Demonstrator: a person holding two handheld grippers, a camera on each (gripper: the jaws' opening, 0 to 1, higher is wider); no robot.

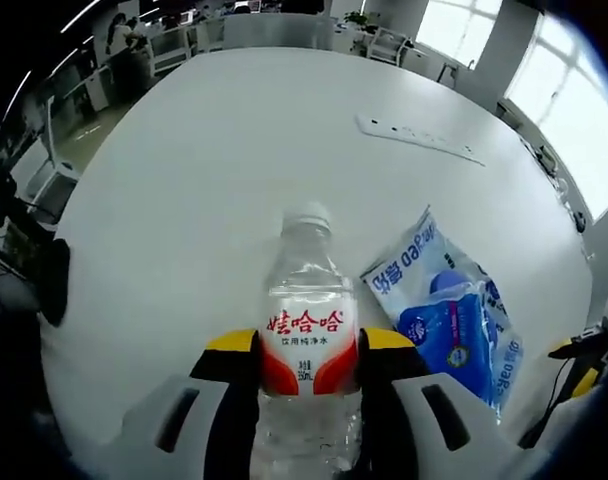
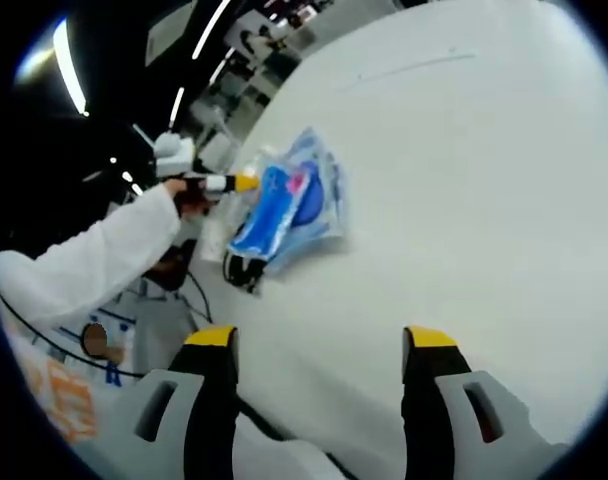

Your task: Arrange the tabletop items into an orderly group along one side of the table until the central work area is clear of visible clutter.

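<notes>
A clear water bottle (image 1: 306, 330) with a red and white label and a white cap stands between the yellow-tipped jaws of my left gripper (image 1: 309, 345), which is shut on it. A blue and white plastic packet (image 1: 454, 315) lies flat on the white table (image 1: 204, 180) just right of the bottle. My right gripper (image 2: 319, 340) is open over bare table with nothing between its jaws. In the right gripper view the packet (image 2: 284, 205) lies ahead to the left, with the left gripper (image 2: 229, 183) and a white sleeve (image 2: 94, 260) beside it.
A white power strip (image 1: 419, 138) lies far across the table toward the right. The right gripper (image 1: 584, 350) shows at the table's right edge. Office chairs (image 1: 44, 190) and desks surround the round table.
</notes>
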